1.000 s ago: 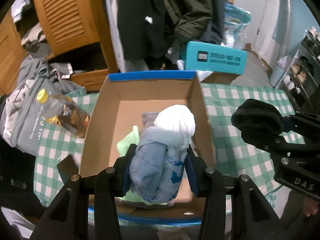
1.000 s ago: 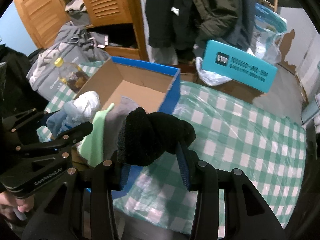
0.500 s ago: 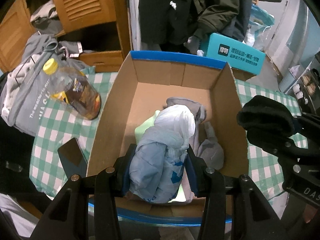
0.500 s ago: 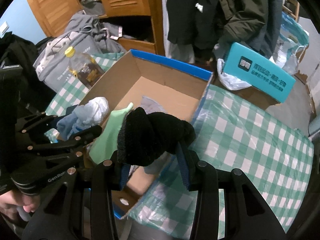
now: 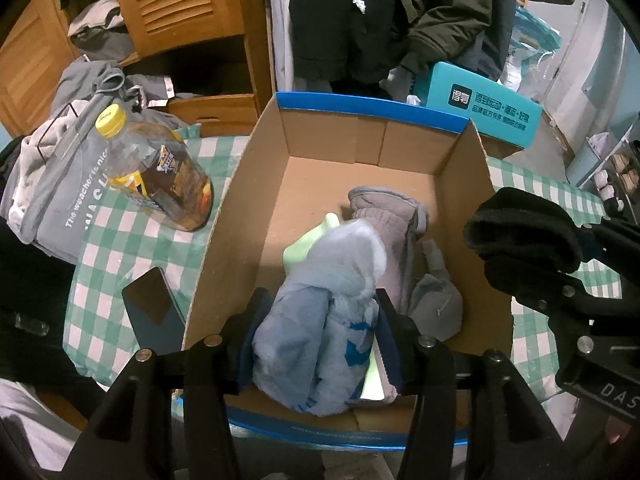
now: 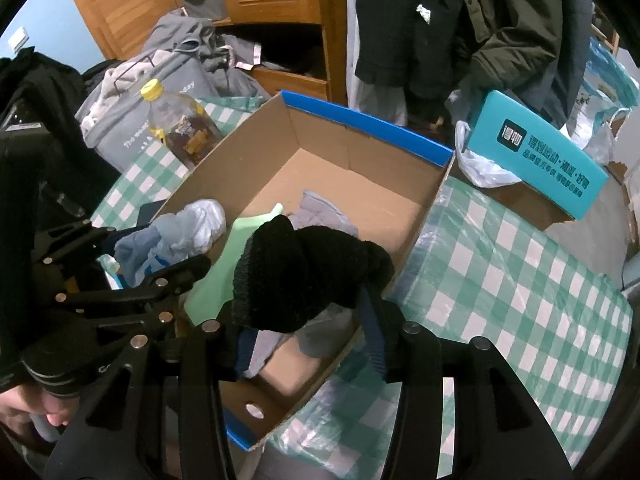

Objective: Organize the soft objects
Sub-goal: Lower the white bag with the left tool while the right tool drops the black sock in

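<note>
An open cardboard box (image 5: 372, 136) with blue rims stands on the checked table; it also shows in the right wrist view (image 6: 360, 164). Inside lie a grey glove (image 5: 396, 220) and a light green cloth (image 5: 308, 240). My left gripper (image 5: 316, 332) is shut on a bundled pale blue and white cloth (image 5: 320, 320), held over the box's near end. My right gripper (image 6: 308, 312) is shut on a black knit item (image 6: 304, 272), held over the box's near right corner. That black item also shows in the left wrist view (image 5: 524, 232).
A yellow-capped bottle (image 5: 156, 172) lies left of the box, beside a grey bag (image 5: 52, 192). A dark phone (image 5: 152, 312) lies by the box's left wall. A teal box (image 5: 484, 108) sits behind. Hanging dark coats (image 5: 380, 20) and a wooden cabinet (image 5: 176, 0) stand at the back.
Both grippers moved further over the box with their loads still held, so more of the box floor, grey glove and green cloth shows.
</note>
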Tool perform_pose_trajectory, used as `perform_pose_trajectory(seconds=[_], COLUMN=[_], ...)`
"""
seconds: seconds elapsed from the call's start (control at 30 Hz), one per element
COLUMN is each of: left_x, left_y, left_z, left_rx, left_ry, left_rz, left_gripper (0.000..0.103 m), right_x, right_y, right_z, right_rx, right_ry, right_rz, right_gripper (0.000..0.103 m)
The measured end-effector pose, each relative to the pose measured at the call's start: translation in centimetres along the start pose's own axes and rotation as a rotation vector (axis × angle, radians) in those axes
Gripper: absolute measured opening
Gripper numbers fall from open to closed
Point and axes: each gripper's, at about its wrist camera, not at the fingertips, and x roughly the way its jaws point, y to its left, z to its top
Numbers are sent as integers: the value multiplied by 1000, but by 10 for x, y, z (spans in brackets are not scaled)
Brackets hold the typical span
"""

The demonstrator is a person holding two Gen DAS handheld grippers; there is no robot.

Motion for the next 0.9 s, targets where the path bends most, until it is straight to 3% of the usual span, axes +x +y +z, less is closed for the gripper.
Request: perform_pose_trajectory(seconds=[0.17, 0.27, 0.9], left_x=[-3, -6, -65], left_y=[0, 1, -21], left_z=[0, 0, 2], left_rx=[6, 3, 58], left_ry=[-3, -12, -149], left_rz=[6, 9, 49], left_gripper=[53, 60, 88], right_x=[-4, -9, -67], right_y=[-2, -5, -25], right_z=[0, 0, -13], right_rx=[5, 16, 78], right_ry=[-9, -22, -134], right_rz=[-7, -2, -74], right_gripper=[55, 64, 70])
